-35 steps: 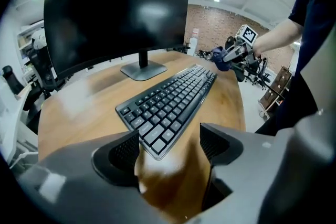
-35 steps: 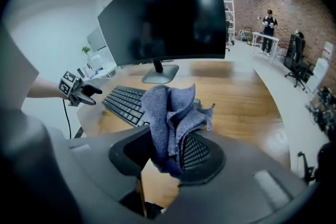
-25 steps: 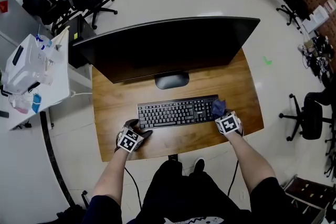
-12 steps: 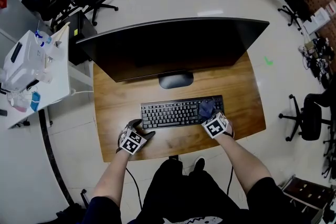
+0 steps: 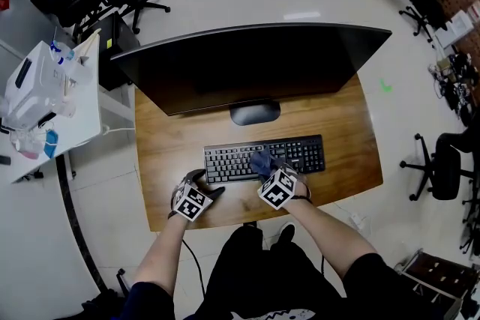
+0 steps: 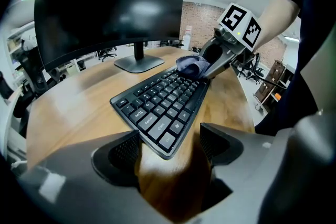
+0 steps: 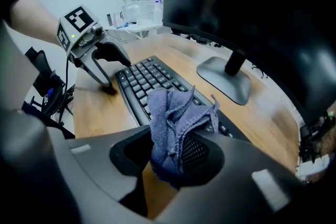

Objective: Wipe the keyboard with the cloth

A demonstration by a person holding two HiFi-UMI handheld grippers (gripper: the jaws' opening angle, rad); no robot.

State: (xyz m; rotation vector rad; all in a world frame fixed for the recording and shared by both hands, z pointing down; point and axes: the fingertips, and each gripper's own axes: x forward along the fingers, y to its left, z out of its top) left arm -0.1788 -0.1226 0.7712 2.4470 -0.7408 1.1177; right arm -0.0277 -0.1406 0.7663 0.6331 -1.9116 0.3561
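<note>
The cloth (image 7: 176,123) is blue-grey and crumpled, its stitched hem showing. It is pinched between the right gripper's (image 7: 168,161) jaws, on the black keyboard's (image 5: 300,154) middle keys. The left gripper (image 6: 169,153) (jaws apart) straddles the keyboard's left corner — on a wooden desk (image 5: 172,154).

Holds the left tool (image 5: 202,189) low ahead on a bare, outstretched left forearm (image 5: 161,251) with its jaws apart, and angles the right tool (image 5: 267,171) inward toward the left one from the bare right forearm (image 5: 330,234), marker cube up, with its jaws clamped on a bunched cloth (image 7: 176,123).
</note>
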